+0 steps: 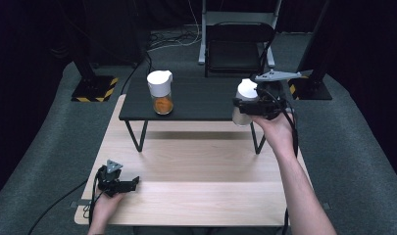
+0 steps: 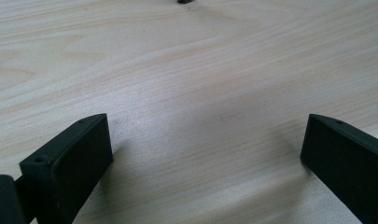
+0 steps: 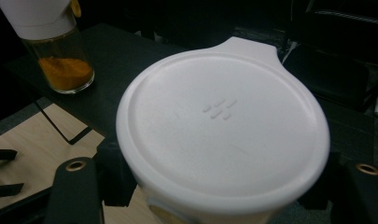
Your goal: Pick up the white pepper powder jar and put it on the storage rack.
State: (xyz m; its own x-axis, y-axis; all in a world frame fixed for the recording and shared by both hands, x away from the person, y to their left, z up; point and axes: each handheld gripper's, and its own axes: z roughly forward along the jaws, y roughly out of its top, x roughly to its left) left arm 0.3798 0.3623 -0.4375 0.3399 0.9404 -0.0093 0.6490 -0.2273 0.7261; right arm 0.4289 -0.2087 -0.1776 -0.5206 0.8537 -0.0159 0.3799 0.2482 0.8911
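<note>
My right gripper (image 1: 243,108) is shut on a white-lidded jar (image 1: 246,89) and holds it in the air at the right end of the low black shelf (image 1: 201,100). In the right gripper view its round lid (image 3: 222,121) sits close between the black fingers (image 3: 77,186). A second jar (image 1: 160,93) with a white cap and orange powder stands upright on the shelf's left part, also seen in the right gripper view (image 3: 60,56). My left gripper (image 1: 130,185) rests open on the wooden table (image 1: 201,166) at the front left, with nothing between its jaws (image 2: 205,158).
The shelf stands on thin black legs (image 1: 137,136) at the table's far side. Behind it is a black folding chair (image 1: 237,46). Stand bases with yellow-black stripes (image 1: 94,89) sit on the grey floor at both sides.
</note>
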